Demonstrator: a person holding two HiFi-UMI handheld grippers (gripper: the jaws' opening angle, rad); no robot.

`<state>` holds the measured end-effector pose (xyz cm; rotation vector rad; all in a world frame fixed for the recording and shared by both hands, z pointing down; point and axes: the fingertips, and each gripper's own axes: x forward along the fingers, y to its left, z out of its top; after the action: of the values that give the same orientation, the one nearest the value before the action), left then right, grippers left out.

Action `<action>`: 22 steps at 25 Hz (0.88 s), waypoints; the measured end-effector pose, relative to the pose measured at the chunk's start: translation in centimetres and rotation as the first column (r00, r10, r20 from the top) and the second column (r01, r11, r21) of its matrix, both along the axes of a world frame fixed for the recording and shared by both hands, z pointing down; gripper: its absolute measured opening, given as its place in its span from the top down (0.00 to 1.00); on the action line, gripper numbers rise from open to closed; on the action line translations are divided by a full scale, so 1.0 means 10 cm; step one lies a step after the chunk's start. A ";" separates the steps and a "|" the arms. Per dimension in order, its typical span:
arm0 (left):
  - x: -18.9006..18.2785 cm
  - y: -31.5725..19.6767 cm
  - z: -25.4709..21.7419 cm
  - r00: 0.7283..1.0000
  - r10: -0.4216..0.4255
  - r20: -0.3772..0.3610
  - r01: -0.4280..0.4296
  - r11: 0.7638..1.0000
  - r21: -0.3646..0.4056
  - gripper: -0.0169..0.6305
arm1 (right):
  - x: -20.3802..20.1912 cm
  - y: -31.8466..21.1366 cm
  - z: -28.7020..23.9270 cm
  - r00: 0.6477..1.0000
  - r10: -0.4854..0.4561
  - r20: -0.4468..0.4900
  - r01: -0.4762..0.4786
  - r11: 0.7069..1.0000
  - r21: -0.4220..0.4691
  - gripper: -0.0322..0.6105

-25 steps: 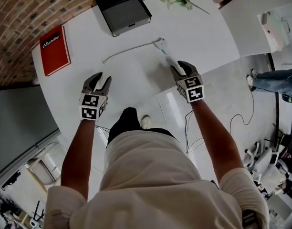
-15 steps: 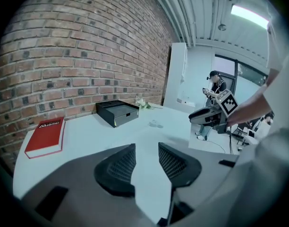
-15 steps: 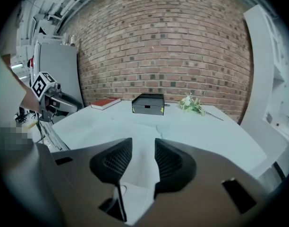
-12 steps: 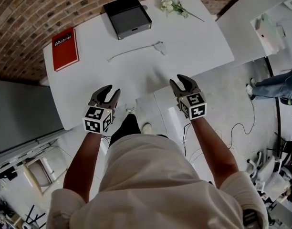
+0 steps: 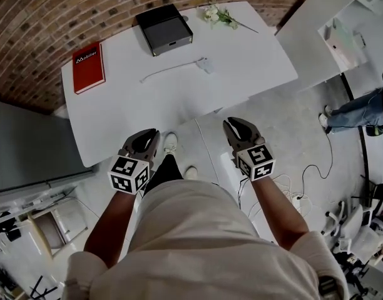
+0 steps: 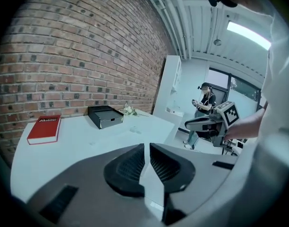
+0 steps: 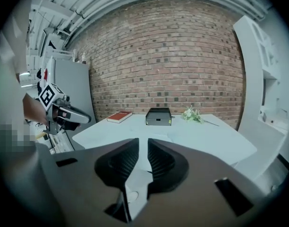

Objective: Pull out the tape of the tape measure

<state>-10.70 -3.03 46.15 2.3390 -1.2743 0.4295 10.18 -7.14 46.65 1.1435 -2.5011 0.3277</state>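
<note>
The tape measure [image 5: 206, 64] is a small pale case on the white table [image 5: 260, 49], and its tape [image 5: 165, 71] lies pulled out in a thin line to the left. Both grippers hang off the table's near edge, above the floor and well short of the case. My left gripper [image 5: 151, 136] [image 6: 147, 148] has just been closing; its jaws stand a narrow slit apart with nothing between them. My right gripper [image 5: 236, 127] [image 7: 143, 144] has likewise been closing to a narrow gap and holds nothing.
A red book [image 5: 89, 67] lies at the table's left end. At the back are a black box [image 5: 164, 29] and a sprig of white flowers [image 5: 218, 15]. A brick wall runs behind. A person [image 5: 360, 108] stands at the right, with cables [image 5: 307, 167] on the floor.
Both grippers have drawn back from over the table to beyond its near edge and risen. Their jaws went from wide apart to nearly together. The tape measure has not moved.
</note>
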 end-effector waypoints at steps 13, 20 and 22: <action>0.36 0.52 -0.36 0.994 0.088 -0.066 -0.087 0.996 0.010 0.98 | -0.09 0.57 -0.43 0.998 -0.063 0.020 0.062 0.997 0.056 0.93; 0.41 0.63 -0.39 0.991 0.107 -0.080 -0.105 0.994 0.017 0.98 | -0.11 0.68 -0.51 0.996 -0.070 0.048 0.067 0.996 0.052 0.94; 0.42 0.65 -0.39 0.991 0.108 -0.079 -0.107 0.994 0.018 0.98 | -0.13 0.71 -0.51 0.995 -0.084 0.048 0.082 0.995 0.052 0.94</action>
<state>-6.53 3.45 42.26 2.4189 -1.1220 0.3587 8.83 -0.02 41.57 1.0586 -2.6055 0.2762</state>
